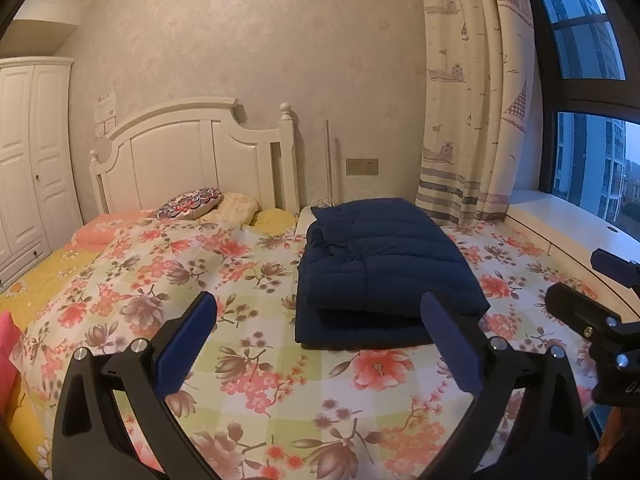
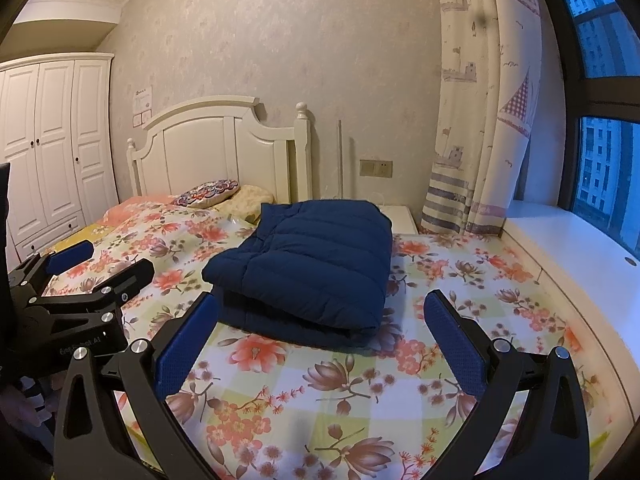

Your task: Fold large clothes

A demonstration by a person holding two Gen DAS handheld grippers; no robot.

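Note:
A dark blue quilted down jacket [image 1: 380, 268] lies folded into a thick rectangle on the floral bedspread [image 1: 256, 376]. It also shows in the right wrist view [image 2: 316, 264]. My left gripper [image 1: 318, 312] is open and empty, held above the bed just short of the jacket's near edge. My right gripper [image 2: 320, 312] is open and empty, with the jacket's near fold between and beyond its fingertips. The right gripper also shows at the right edge of the left wrist view [image 1: 576, 284], and the left gripper at the left of the right wrist view [image 2: 108, 264].
A white headboard [image 1: 192, 156] and pillows [image 1: 192, 204] are at the far end. A white wardrobe [image 2: 52, 144] stands left. A patterned curtain [image 1: 468, 100], a white window ledge [image 2: 568, 248] and a window are on the right. A white nightstand [image 2: 400, 216] is behind the jacket.

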